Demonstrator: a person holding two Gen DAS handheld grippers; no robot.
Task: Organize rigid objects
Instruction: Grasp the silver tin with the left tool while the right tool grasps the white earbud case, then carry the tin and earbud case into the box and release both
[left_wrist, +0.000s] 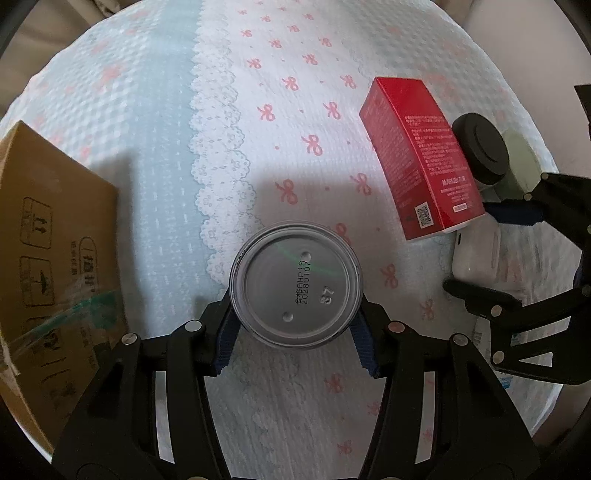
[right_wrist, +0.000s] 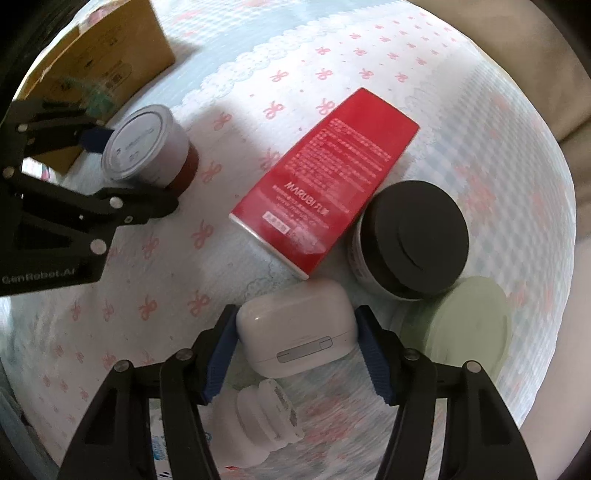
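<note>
A metal can (left_wrist: 295, 288) stands on the bow-print cloth (left_wrist: 258, 74), its silver printed end facing up. My left gripper (left_wrist: 293, 321) is shut on it, with a blue pad pressed against each side. The right wrist view shows the same can (right_wrist: 140, 147) in the left gripper (right_wrist: 136, 170) at the upper left. A white earbud case (right_wrist: 295, 332) lies between the blue pads of my right gripper (right_wrist: 295, 343), which is shut on it. From the left wrist, the case (left_wrist: 476, 254) and right gripper (left_wrist: 474, 251) appear at the right edge.
A red carton (right_wrist: 325, 177) lies flat beside a black-lidded jar (right_wrist: 413, 236). A pale green round lid (right_wrist: 472, 328) sits to the right of the case. A white spiral bulb (right_wrist: 258, 421) lies under the right gripper. A cardboard box (left_wrist: 48, 258) stands at the left.
</note>
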